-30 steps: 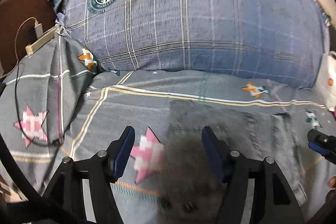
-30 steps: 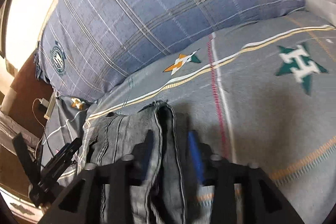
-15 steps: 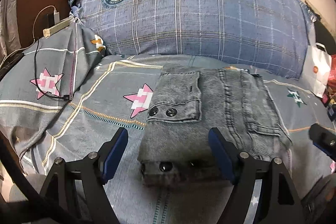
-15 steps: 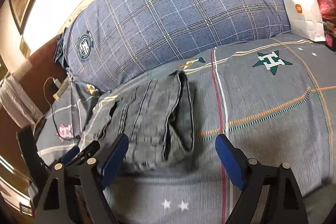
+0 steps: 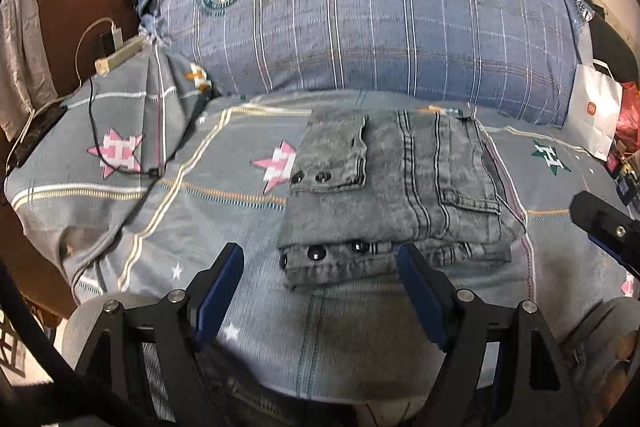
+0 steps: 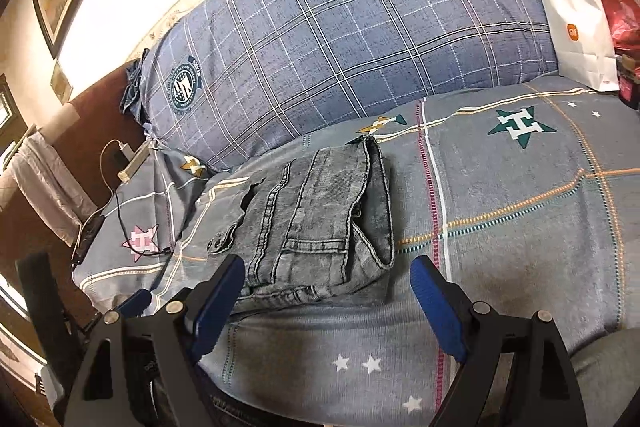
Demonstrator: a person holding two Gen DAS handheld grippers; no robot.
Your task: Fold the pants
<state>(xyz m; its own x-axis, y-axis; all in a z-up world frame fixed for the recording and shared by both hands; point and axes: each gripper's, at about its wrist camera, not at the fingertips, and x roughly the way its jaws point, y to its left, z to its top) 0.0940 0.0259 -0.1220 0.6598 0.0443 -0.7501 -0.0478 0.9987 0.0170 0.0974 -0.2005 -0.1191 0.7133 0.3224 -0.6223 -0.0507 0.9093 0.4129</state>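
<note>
The pants [image 5: 394, 195] lie folded into a thick grey denim stack on the bed [image 5: 240, 219], on a grey sheet printed with stars and stripes. The stack sits near the middle of the bed, just in front of the big blue checked pillow [image 5: 360, 27] that runs along the headboard side. A pocket flap with two dark snaps faces up on the left part of the stack, and more snaps show along its near folded edge.

The left tool [image 5: 320, 291] is spread wide, with nothing between its blue pads; the near edge of the pants lies just beyond the pads, apart from them. The right tool [image 6: 328, 297] is likewise wide open and holds nothing, and from its view the near end of the stack lies between and just past the pads, not touching either that can be seen. In the left view the tip of the right tool shows at the right edge, beside the pants.

A white paper bag [image 6: 580, 27] with an orange logo stands at the far right end of the pillow; what is inside it cannot be seen. A red plastic bag [image 6: 622, 15] bulges just behind it. On the left, a power strip [image 5: 120, 55] rests on a second grey pillow [image 5: 120, 131], with a black cable [image 5: 94, 119] trailing over it.
</note>
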